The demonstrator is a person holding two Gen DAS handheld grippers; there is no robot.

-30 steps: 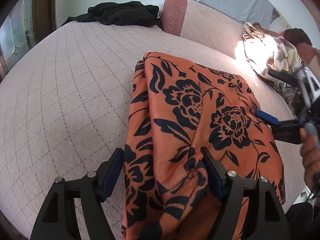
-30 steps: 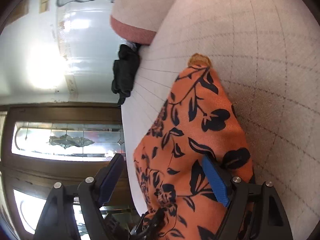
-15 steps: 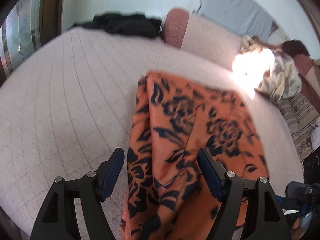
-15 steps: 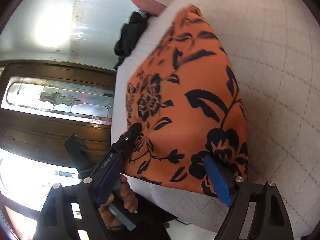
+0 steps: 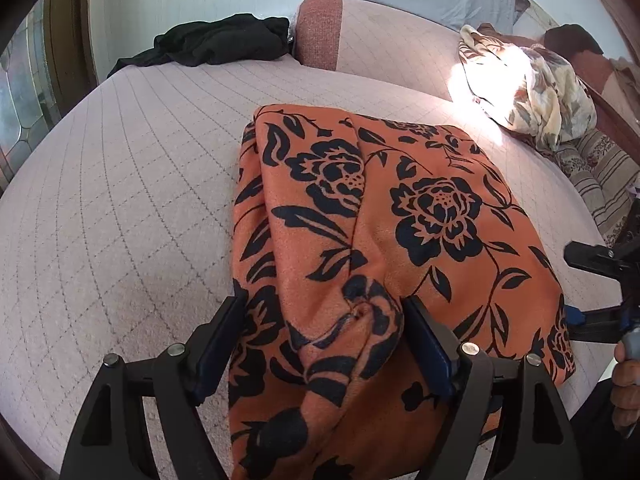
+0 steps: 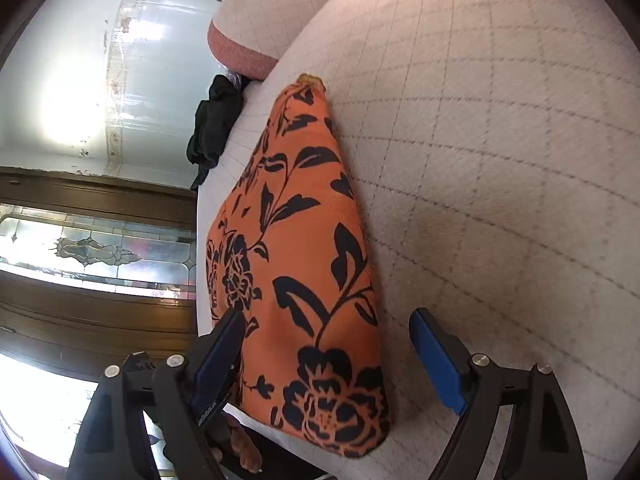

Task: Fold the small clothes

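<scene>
An orange garment with black flowers [image 5: 380, 216] lies folded on the pale quilted surface [image 5: 120, 200]. It also shows in the right wrist view [image 6: 308, 280]. My left gripper [image 5: 324, 332] is open, its jaws either side of the garment's bunched near corner. My right gripper [image 6: 328, 344] is open at the garment's near right edge, jaws straddling that corner; it shows at the right rim of the left wrist view [image 5: 596, 296].
A black garment [image 5: 216, 42] lies at the far left by a pink bolster [image 5: 320, 36]. A cream floral cloth [image 5: 532, 88] lies in sunlight at the far right. A wooden door with patterned glass [image 6: 92, 248] stands beyond the surface's edge.
My right gripper pulled off the garment's right edge, dropped toward the near side and has come back to the near right corner. My left gripper stays open over the near corner.
</scene>
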